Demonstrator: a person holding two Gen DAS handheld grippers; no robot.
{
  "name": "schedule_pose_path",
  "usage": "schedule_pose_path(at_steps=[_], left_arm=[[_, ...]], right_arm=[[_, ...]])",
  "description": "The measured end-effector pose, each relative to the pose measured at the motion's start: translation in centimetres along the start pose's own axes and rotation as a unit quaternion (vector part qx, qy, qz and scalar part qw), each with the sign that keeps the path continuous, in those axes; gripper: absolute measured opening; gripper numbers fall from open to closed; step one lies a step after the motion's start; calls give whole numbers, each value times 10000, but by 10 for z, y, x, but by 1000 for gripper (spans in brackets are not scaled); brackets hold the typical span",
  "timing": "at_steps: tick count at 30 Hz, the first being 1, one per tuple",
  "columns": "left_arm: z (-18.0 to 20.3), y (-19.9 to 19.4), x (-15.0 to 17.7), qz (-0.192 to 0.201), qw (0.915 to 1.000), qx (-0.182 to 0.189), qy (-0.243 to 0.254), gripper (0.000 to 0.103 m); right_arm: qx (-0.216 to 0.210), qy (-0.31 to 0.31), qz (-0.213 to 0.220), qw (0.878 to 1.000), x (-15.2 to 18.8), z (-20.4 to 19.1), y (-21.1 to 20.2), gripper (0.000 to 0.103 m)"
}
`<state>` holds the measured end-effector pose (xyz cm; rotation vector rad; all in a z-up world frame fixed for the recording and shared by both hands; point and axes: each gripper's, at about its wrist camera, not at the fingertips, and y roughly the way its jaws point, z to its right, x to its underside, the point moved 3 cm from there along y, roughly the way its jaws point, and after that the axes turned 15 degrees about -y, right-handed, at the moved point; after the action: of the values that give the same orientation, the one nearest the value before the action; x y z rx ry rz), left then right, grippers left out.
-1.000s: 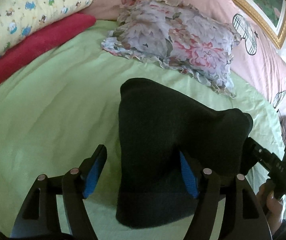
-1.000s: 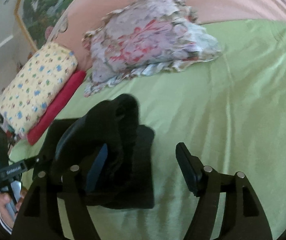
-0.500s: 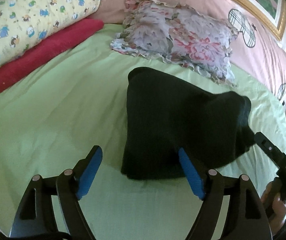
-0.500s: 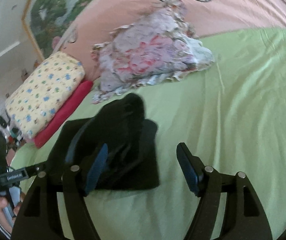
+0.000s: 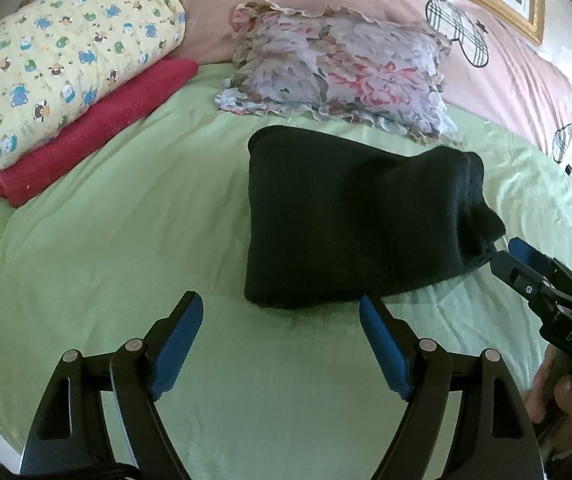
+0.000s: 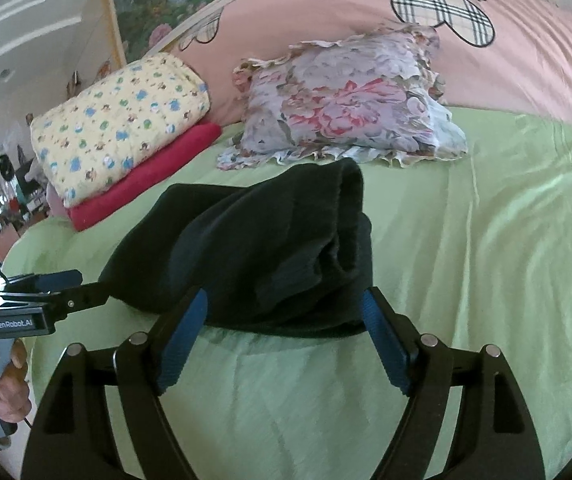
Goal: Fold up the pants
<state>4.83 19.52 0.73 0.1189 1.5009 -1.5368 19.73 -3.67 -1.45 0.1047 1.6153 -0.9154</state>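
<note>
Black pants point(image 5: 350, 216) sit folded on the green sheet point(image 5: 125, 240); left gripper point(image 5: 279, 320) and right gripper point(image 6: 283, 316) both spread wide, grasping nothing.

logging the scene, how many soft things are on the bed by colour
black pants: 1
floral pillow: 1
yellow printed quilt: 1
red blanket: 1
total: 4, all on the green sheet
</note>
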Motion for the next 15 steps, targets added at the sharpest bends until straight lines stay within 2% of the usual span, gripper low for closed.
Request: schedule_pose_path(at_steps=[6,10,15], left_arm=[[-5,0,3,31,9999,-60,141,82],[-10,0,3,18,9999,-35,158,82],[-13,2,1,72,9998,-52,163,84]], right_arm=[[-5,-191,-39,9998,0,-11,-3,81],[-9,-321,-24,9995,0,-18,-5,87],[48,-536,-10,9986,0,-26,-6,89]])
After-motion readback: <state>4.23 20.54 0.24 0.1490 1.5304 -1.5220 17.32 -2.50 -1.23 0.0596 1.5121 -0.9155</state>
